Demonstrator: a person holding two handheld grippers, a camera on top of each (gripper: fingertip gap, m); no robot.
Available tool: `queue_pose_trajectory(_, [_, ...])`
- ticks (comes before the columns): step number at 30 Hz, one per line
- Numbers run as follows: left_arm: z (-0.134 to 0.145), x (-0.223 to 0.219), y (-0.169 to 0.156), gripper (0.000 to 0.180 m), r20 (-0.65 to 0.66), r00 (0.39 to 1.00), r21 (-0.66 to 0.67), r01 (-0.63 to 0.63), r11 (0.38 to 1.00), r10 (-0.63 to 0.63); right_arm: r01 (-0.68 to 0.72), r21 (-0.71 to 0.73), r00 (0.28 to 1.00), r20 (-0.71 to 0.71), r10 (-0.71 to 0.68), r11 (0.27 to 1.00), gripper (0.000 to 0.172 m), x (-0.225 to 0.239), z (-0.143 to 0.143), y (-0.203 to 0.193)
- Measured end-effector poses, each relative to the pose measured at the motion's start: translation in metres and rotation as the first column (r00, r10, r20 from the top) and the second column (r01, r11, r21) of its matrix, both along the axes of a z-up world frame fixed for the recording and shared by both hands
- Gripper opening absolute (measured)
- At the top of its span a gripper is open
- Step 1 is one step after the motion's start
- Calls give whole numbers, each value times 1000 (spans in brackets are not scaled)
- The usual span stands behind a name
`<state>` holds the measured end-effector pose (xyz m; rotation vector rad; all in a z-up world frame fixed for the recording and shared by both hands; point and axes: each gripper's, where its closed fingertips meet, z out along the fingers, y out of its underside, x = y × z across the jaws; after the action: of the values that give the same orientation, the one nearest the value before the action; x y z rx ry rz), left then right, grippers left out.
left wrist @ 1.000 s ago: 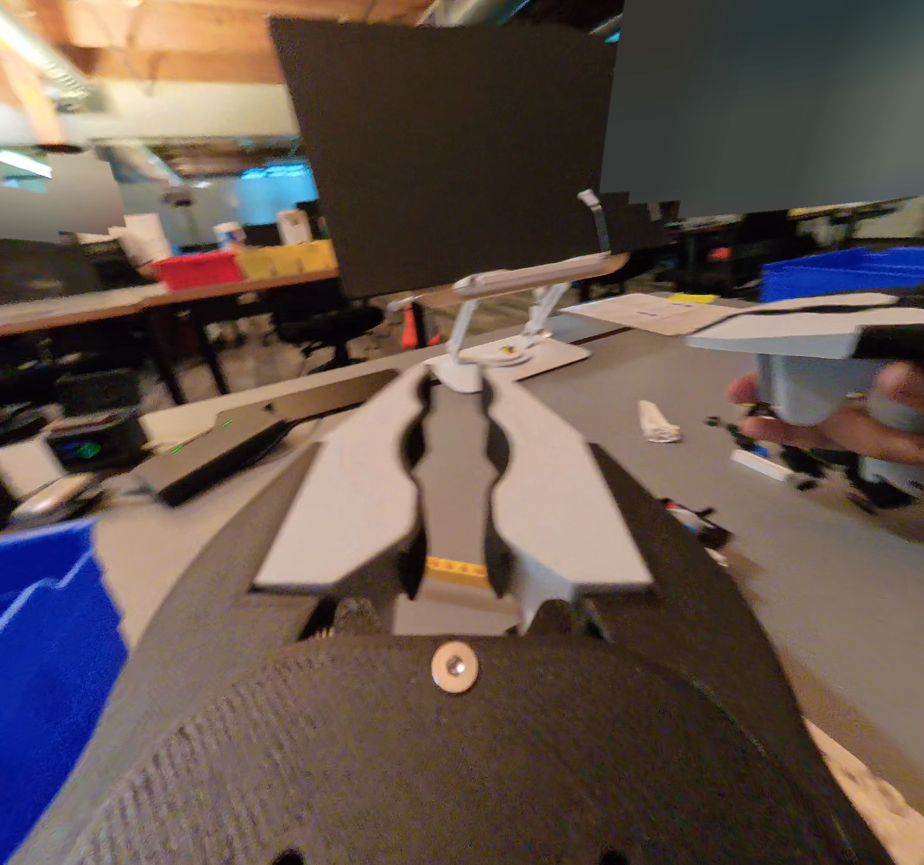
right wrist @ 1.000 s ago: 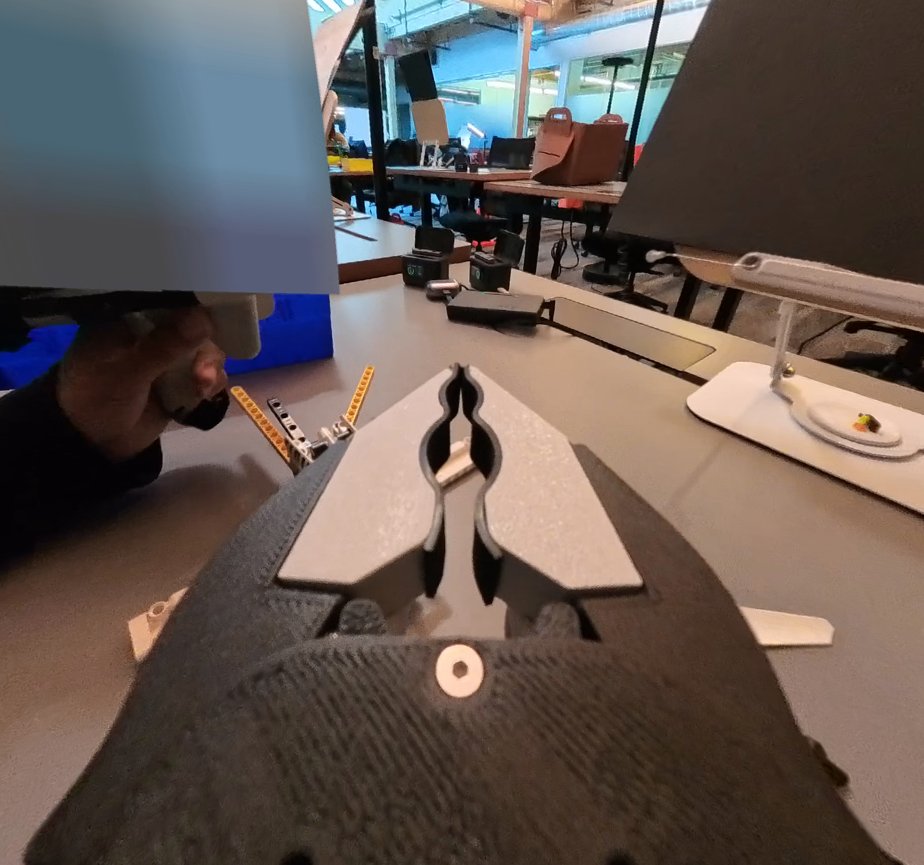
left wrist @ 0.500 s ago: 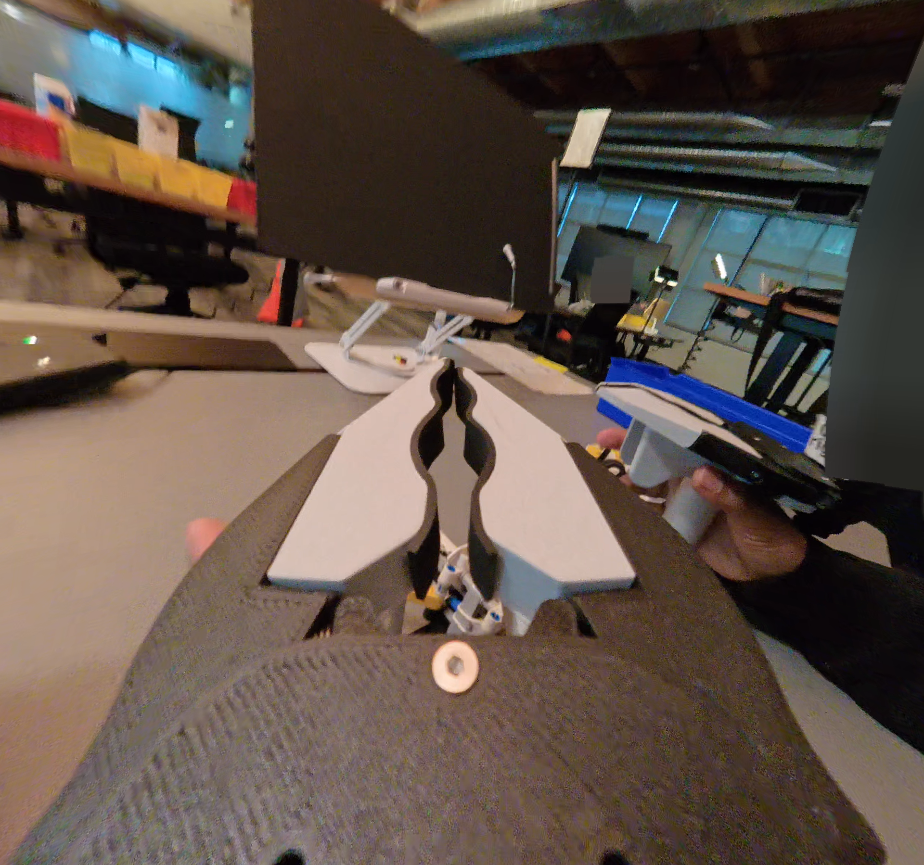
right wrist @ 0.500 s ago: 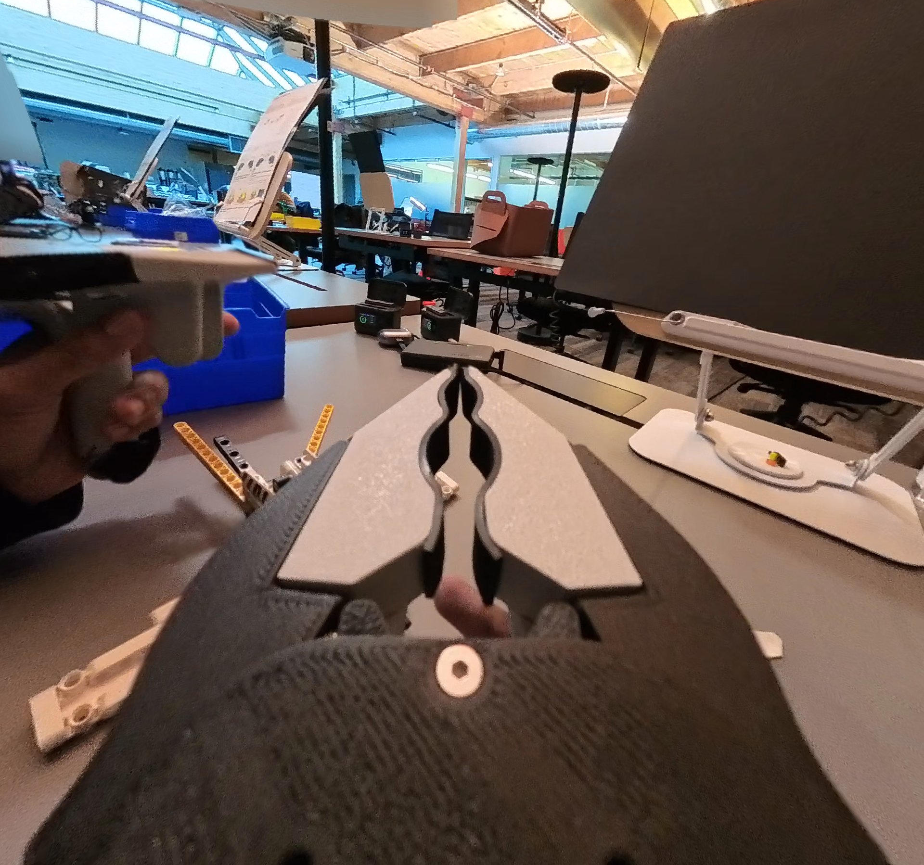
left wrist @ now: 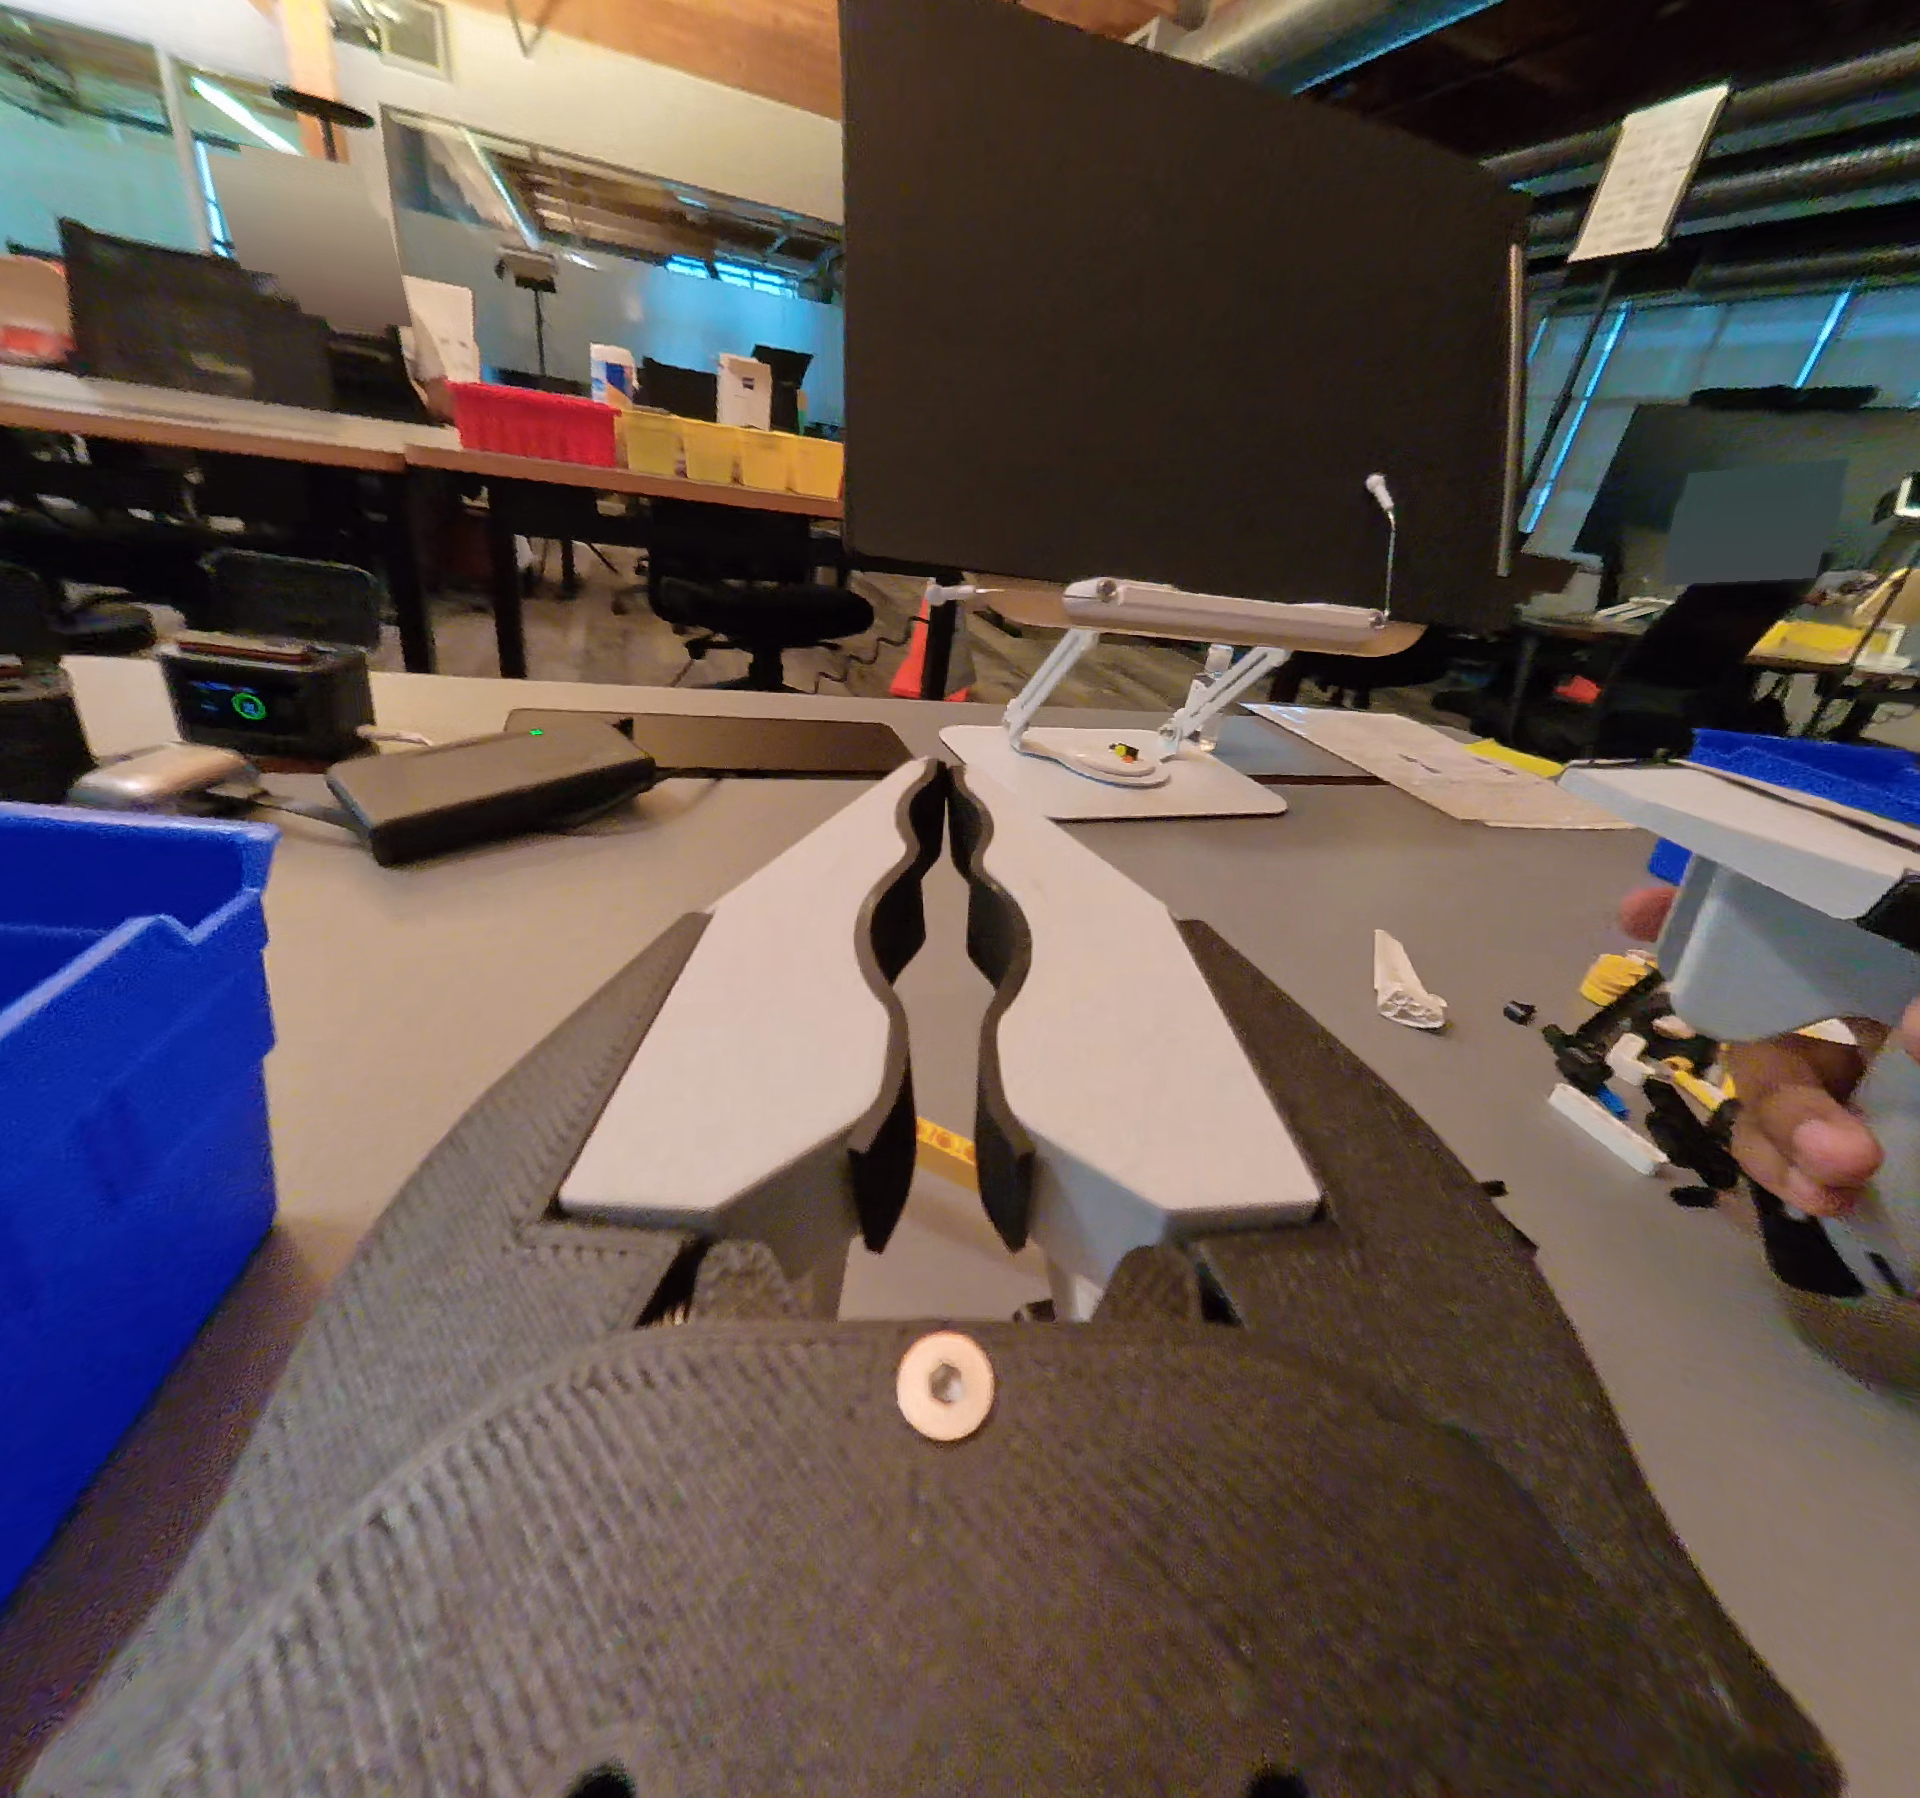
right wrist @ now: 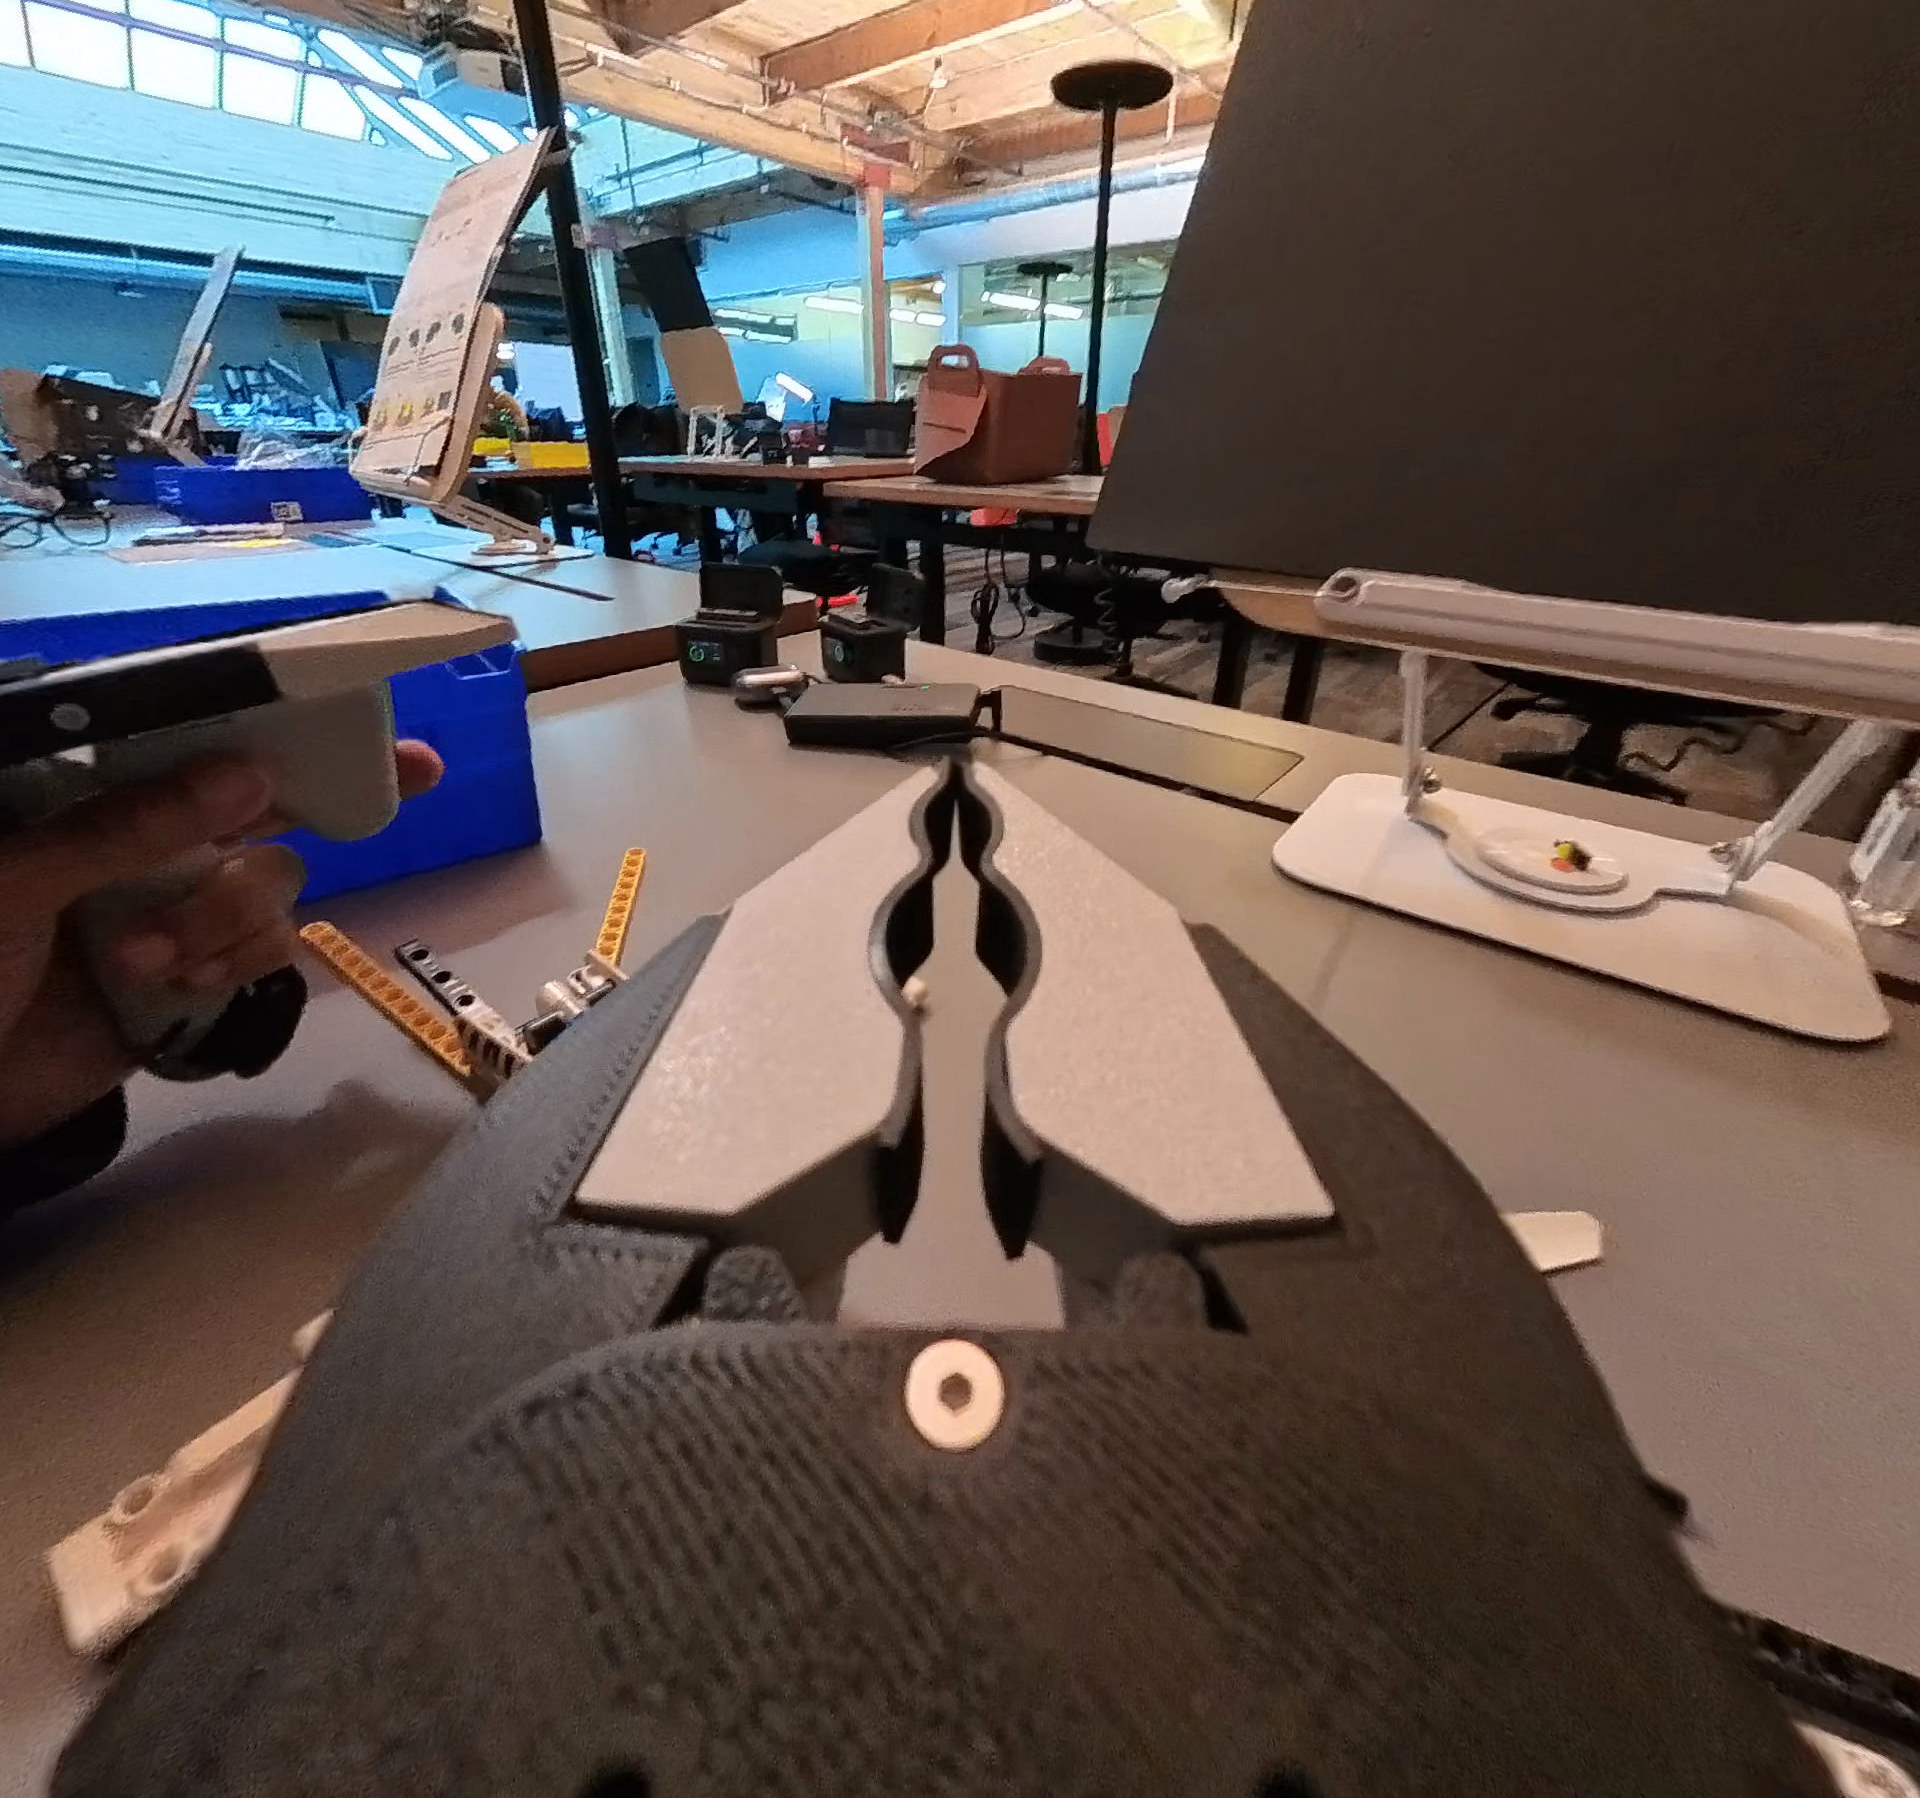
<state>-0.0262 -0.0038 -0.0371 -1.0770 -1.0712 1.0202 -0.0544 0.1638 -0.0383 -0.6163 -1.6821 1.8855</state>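
grey fingers of the left gripper (left wrist: pixel 948 780) are closed, the tips meeting with nothing clamped between them; only the wavy hollows farther back leave gaps, through which the grey worktop (left wrist: pixel 1351 875) and a bit of a yellow piece (left wrist: pixel 943 1140) lying below show. the gripper is held above the worktop and touches nothing. just to its left stands a blue bin (left wrist: pixel 125 1073); ahead on the left lies a black power pack (left wrist: pixel 488 798), and ahead on the right a white stand (left wrist: pixel 1153 772) that carries a large black board (left wrist: pixel 1164 314).

the right gripper (right wrist: pixel 958 780) has its fingers closed in the same way, tips together and holding nothing, also clear of the worktop. a small white bit (right wrist: pixel 916 990) on the surface shows through the hollow between them. near its left side lie yellow perforated beams (right wrist: pixel 621 901) and a black beam (right wrist: pixel 447 969) joined to small grey connectors, and a white plate piece (right wrist: pixel 156 1530) lies close to the gripper's body. a hand (right wrist: pixel 135 875) holds the other gripper's handle beside the blue bin.

in the left wrist view, a small heap of black, yellow and white building pieces (left wrist: pixel 1642 1073) lies under the hand (left wrist: pixel 1808 1125) that holds the right gripper, with a white wedge piece (left wrist: pixel 1403 985) apart from it.
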Motion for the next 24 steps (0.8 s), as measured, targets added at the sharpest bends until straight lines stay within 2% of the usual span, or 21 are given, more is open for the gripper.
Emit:
queue_pose_trajectory(4, [-3, 0, 13, 0, 11, 997, -19, 80, 997, -80, 23, 45, 996, -84, -19, 999, 0, 2, 2, 1])
queue_pose_trajectory(6, [-4, 2, 22, 0, 12, 993, -62, 117, 991, -117, 0, 96, 998, -66, 6, 995, 0, 4, -5, -3])
queue_pose_trajectory(9, [-1, 9, 39, 4, -23, 979, -127, 198, 972, -202, -83, 135, 996, 55, 76, 987, 0, 7, -21, -13])
queue_pose_trajectory(11, [0, 14, 51, 20, -29, 960, -138, 273, 952, -279, -181, 186, 973, 180, 148, 966, 0, 10, -43, -20])
queue_pose_trajectory(12, [-1, 16, 60, 31, -13, 942, -138, 331, 933, -336, -267, 215, 944, 252, 211, 939, 7, 18, -56, -25])
queue_pose_trajectory(14, [-9, 22, 81, 53, 89, 874, -129, 486, 864, -478, -411, 240, 878, 362, 312, 879, 33, 35, -73, -32])
queue_pose_trajectory(15, [-18, 24, 90, 63, 172, 827, -126, 557, 821, -535, -452, 241, 858, 382, 344, 859, 32, 42, -75, -34])
queue_pose_trajectory(17, [-40, 27, 101, 80, 350, 746, -159, 643, 749, -566, -494, 239, 844, 362, 395, 836, 25, 53, -72, -38])
queue_pose_trajectory(18, [-49, 29, 104, 83, 410, 721, -207, 670, 712, -559, -502, 249, 845, 347, 408, 828, 20, 56, -72, -40])
queue_pose_trajectory(21, [-65, 27, 103, 83, 500, 706, -361, 696, 621, -501, -508, 309, 848, 343, 404, 804, 17, 60, -81, -43])
queue_pose_trajectory(23, [-71, 24, 104, 83, 552, 663, -366, 737, 568, -505, -522, 321, 839, 360, 408, 791, 18, 63, -88, -45])
queue_pose_trajectory(24, [-75, 26, 107, 83, 588, 617, -337, 775, 535, -523, -530, 319, 833, 367, 414, 786, 18, 64, -89, -47])
